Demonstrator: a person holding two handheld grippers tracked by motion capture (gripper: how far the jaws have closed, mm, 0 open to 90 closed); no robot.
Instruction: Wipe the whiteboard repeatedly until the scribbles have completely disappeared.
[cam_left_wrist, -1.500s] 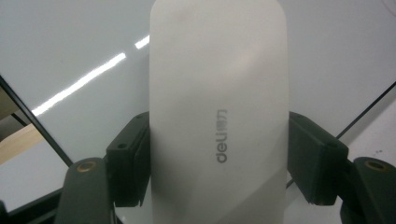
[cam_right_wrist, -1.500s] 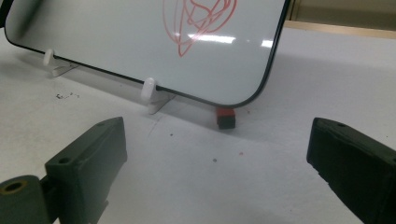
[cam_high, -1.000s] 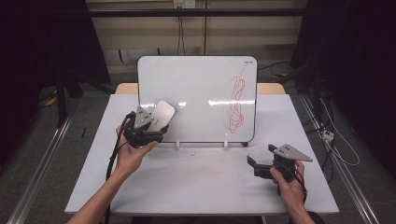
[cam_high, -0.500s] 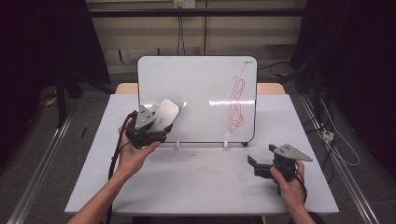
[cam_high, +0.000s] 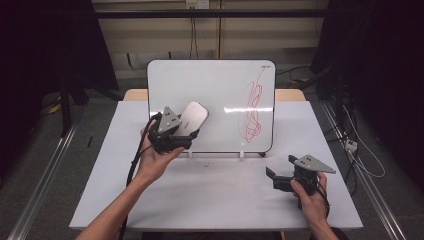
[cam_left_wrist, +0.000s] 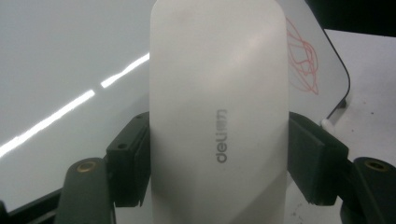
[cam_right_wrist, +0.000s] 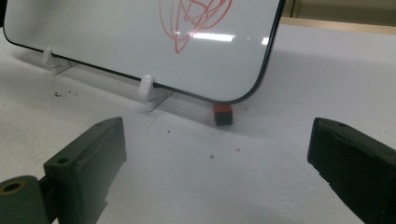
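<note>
A white whiteboard (cam_high: 210, 85) stands upright on clip feet at the table's back, with a red scribble (cam_high: 252, 107) on its right half. My left gripper (cam_high: 184, 134) is raised in front of the board's lower left and is shut on a white eraser (cam_high: 193, 117). In the left gripper view both black pads clamp the eraser (cam_left_wrist: 217, 93) by its sides, and the scribble (cam_left_wrist: 301, 58) lies beyond it to the right. My right gripper (cam_high: 274, 179) rests low near the table's right front, open, with nothing between its fingers (cam_right_wrist: 93, 154).
The white table (cam_high: 215, 195) has bare room between the two hands. A small red block (cam_right_wrist: 222, 114) sits under the board's lower right corner, beside a white clip foot (cam_right_wrist: 146, 87). Dark cables and metal rails run along both sides of the table.
My left hand has risen and shifted right with the eraser, closer to the board's face. The right hand has stayed where it was.
</note>
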